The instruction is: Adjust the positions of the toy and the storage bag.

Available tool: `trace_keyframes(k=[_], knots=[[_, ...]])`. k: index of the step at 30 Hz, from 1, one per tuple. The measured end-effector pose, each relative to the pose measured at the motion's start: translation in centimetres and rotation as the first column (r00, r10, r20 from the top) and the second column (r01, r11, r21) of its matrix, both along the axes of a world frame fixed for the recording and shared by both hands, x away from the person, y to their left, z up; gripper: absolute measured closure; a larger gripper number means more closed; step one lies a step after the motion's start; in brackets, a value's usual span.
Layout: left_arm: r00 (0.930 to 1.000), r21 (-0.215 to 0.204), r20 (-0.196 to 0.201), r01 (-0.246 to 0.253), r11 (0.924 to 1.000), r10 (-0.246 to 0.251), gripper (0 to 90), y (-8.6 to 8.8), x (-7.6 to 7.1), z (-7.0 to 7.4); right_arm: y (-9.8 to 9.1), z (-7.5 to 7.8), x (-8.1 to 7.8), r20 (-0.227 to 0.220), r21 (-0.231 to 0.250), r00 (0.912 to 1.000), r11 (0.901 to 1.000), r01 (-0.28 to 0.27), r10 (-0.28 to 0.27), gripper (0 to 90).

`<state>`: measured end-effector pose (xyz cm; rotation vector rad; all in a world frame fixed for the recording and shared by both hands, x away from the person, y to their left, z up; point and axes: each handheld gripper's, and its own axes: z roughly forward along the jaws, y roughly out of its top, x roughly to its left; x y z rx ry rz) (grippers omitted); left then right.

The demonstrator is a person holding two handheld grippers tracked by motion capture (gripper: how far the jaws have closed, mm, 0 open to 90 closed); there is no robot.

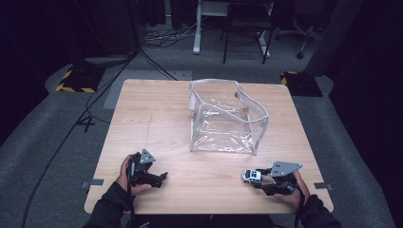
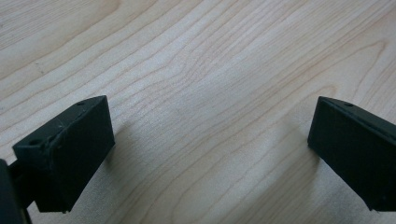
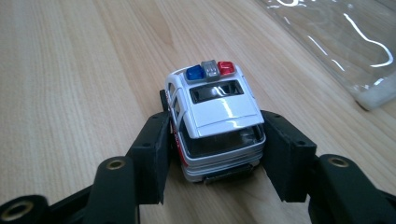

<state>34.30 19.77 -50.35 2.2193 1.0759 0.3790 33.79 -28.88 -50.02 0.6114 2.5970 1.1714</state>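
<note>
Right gripper (image 3: 215,154): we have it clamped on the toy police car (image 3: 212,121), near right of the table (image 1: 157,123).
Left gripper (image 2: 210,140): we hold it wide, empty.
Risk: we pinch only the car's rear; it could swivel out.

Bench (image 1: 157,118): carries every item; floor all around it.
Bag (image 1: 225,118): stands on the bench, slightly right of centre, toward the far edge.
Toy car (image 1: 251,176): on the bench near the front edge, right of centre, in front of the bag and apart from it.
Right claw (image 1: 259,178): just right of the toy car, its two sides pressed against the car's flanks (image 3: 219,116).
Left claw (image 1: 159,178): front left of the bench, well apart from the car, bare bench between its sides (image 2: 210,140).
</note>
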Motion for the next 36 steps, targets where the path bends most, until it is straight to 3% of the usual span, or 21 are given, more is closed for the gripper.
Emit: trace_keyframes(k=[9,12,17,20,21,22,23,27,28,30,31,34,36], knots=[[1.0,0.001,0.001,0.0,1.0,0.0,0.7,0.0,0.0,0.0,-1.7,0.0,0.4,0.019,-0.005,0.993,0.9932,0.116,-0.116,46.8],[1.0,-0.001,-0.002,0.0,1.0,0.0,0.7,0.0,0.0,0.0,-2.4,0.0,0.8,0.021,-0.003,0.9815,0.9817,0.19,-0.19,46.8],[1.0,-0.005,-0.007,0.0,1.0,0.0,0.7,0.0,0.0,0.0,-2.9,0.1,1.2,0.018,-0.008,0.969,0.9691,0.247,-0.246,46.8],[1.0,-0.005,-0.008,0.001,1.0,-0.001,0.7,0.0,0.0,0.0,-3.7,0.1,1.7,0.018,-0.008,0.9517,0.9518,0.307,-0.307,46.8],[1.0,-0.005,-0.008,0.001,1.0,-0.001,0.7,0.0,0.0,0.0,-3.7,0.1,1.7,0.018,-0.008,0.9517,0.9518,0.307,-0.307,46.8],[1.0,-0.001,-0.002,0.0,1.0,0.0,0.7,0.0,0.0,0.0,-4.2,0.0,2.0,0.011,0.0,0.9367,0.9368,0.35,-0.35,46.8],[1.0,-0.001,-0.002,0.0,1.0,0.0,0.7,0.0,0.0,0.0,-4.4,0.0,2.1,0.011,0.001,0.9315,0.9315,0.364,-0.364,46.8],[1.0,0.0,0.0,0.0,1.0,0.0,0.7,0.0,0.0,0.0,-5.3,0.0,2.7,0.011,0.003,0.9111,0.9112,0.412,-0.412,46.8],[1.0,0.0,0.0,0.0,1.0,0.0,0.7,0.0,0.0,0.0,-5.3,0.0,2.7,0.011,0.003,0.9111,0.9112,0.412,-0.412,46.8],[1.0,-0.001,-0.002,0.0,1.0,0.0,0.7,0.0,0.0,0.0,-5.6,0.0,3.1,0.005,0.007,0.9024,0.9024,0.431,-0.431,46.8],[1.0,-0.001,-0.002,0.001,1.0,-0.001,0.7,0.0,0.0,0.0,-5.8,0.0,3.4,0.004,0.008,0.8915,0.8915,0.453,-0.453,46.8],[1.0,0.0,0.0,0.001,1.0,-0.001,0.7,0.0,0.0,0.0,-6.1,0.0,3.7,-0.002,0.009,0.8846,0.8846,0.466,-0.466,46.8],[1.0,-0.001,-0.002,0.0,1.0,0.0,0.7,0.0,0.0,0.0,-6.6,0.0,4.3,-0.012,0.017,0.8688,0.8686,0.495,-0.495,46.8]])
